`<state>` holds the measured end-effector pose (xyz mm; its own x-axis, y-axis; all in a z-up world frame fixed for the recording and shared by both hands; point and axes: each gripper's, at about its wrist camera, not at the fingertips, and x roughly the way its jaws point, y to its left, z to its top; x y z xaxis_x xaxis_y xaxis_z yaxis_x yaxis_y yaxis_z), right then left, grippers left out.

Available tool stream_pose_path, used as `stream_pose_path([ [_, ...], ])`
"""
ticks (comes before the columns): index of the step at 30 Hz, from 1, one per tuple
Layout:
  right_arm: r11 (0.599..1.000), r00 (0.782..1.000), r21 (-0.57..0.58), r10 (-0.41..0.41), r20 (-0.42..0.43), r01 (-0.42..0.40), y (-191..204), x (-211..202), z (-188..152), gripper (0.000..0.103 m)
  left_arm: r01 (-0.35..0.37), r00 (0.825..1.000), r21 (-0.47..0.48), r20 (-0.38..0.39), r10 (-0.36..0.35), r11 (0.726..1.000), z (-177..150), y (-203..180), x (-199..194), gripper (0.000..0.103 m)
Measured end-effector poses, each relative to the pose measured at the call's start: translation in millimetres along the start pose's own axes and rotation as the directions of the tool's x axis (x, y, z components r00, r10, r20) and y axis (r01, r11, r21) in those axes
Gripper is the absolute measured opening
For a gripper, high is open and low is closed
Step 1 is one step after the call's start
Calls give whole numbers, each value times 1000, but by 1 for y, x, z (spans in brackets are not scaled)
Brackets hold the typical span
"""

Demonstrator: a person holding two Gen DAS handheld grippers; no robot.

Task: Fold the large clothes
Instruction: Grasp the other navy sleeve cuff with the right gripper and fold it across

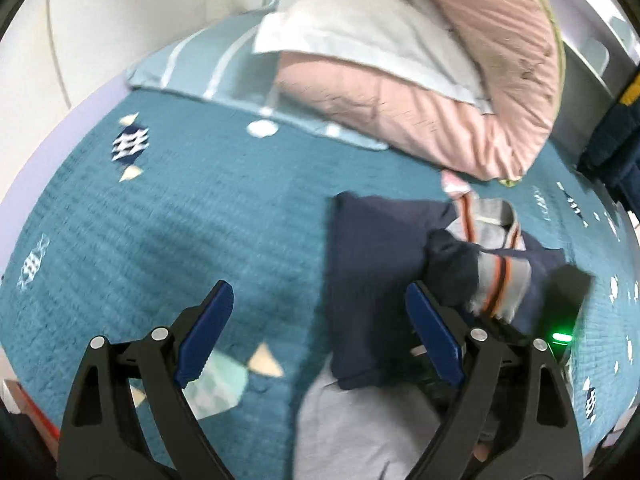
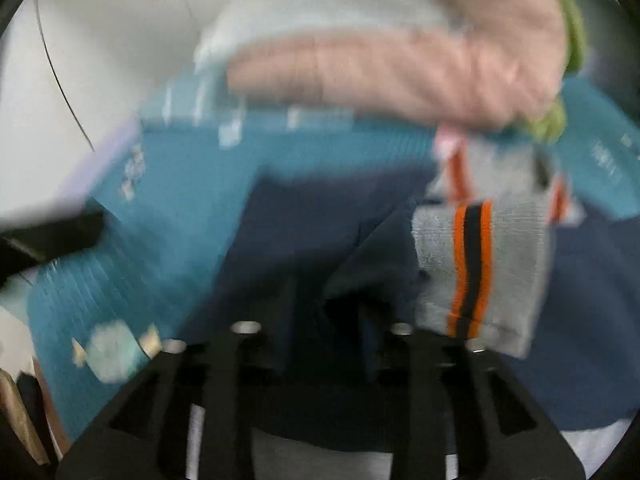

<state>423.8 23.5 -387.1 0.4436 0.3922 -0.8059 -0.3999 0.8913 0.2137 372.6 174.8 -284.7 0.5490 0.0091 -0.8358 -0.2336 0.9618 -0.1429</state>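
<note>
A teal patterned bedspread point(image 1: 168, 216) is covering the bed, with a pink quilt point(image 1: 460, 112) and pale pillow point(image 1: 360, 28) bunching at twelve o'clock. The navy garment point(image 1: 376, 248) is lying folded at three o'clock, its grey cuff with orange and black stripes point(image 1: 500, 276) draping across it. The left tool point(image 1: 320, 320) is hovering with blue pads wide apart, gripping nothing. The right tool point(image 2: 324, 320) is blurring over navy cloth; I cannot tell its state. No writing is showing legibly.
</note>
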Motion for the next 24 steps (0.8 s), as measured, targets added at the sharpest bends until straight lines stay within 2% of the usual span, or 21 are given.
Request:
stream_pose_path([
  [1,1000,1000,4,12,19,-12,-1,-5,-2,52,6,1000,-9,-1,-6,1000,-2,6,0,88],
  [3,998,996,8,61,62,-61,-6,-24,-3,69,19,1000,-23,-1,-19,1000,-4,9,0,88],
  [5,986,979,41,157,128,-163,-20,-53,3,76,39,999,-47,6,-38,998,-2,7,2,88],
  [6,982,972,44,176,157,-185,-28,-65,5,76,55,998,-62,8,-55,997,0,6,3,88],
  [8,979,959,82,164,229,-187,-51,-96,13,77,90,996,-72,12,-90,993,1,-2,0,88],
  [10,954,939,177,187,288,-244,-81,-119,14,79,118,993,-42,8,-118,992,2,-17,0,88],
  [11,939,936,238,168,308,-247,-102,-128,15,80,130,991,-13,-1,-130,991,2,-29,1,88],
  [13,929,946,302,121,301,-215,-132,-139,9,81,160,987,65,-33,-159,985,2,-60,7,88],
  [15,925,960,359,17,281,-122,-162,-143,-2,81,182,983,122,-58,-176,976,-1,-86,12,88],
  [16,912,972,404,-32,234,-68,-180,-140,-7,81,202,979,157,-76,-192,967,-3,-105,16,89],
  [18,863,986,504,-49,159,-38,-212,-132,-19,81,217,975,226,-105,-198,949,-9,-135,26,89],
  [21,827,993,561,-37,114,-33,-237,-128,-34,81,144,988,375,-102,-114,916,-20,-178,49,89],
  [22,828,994,560,-37,102,-27,-241,-128,-39,81,73,995,443,-89,-37,893,-25,-194,62,89],
  [24,832,994,554,-34,100,-27,-245,-131,-44,81,-48,996,538,-34,79,842,-31,-208,78,87],
])
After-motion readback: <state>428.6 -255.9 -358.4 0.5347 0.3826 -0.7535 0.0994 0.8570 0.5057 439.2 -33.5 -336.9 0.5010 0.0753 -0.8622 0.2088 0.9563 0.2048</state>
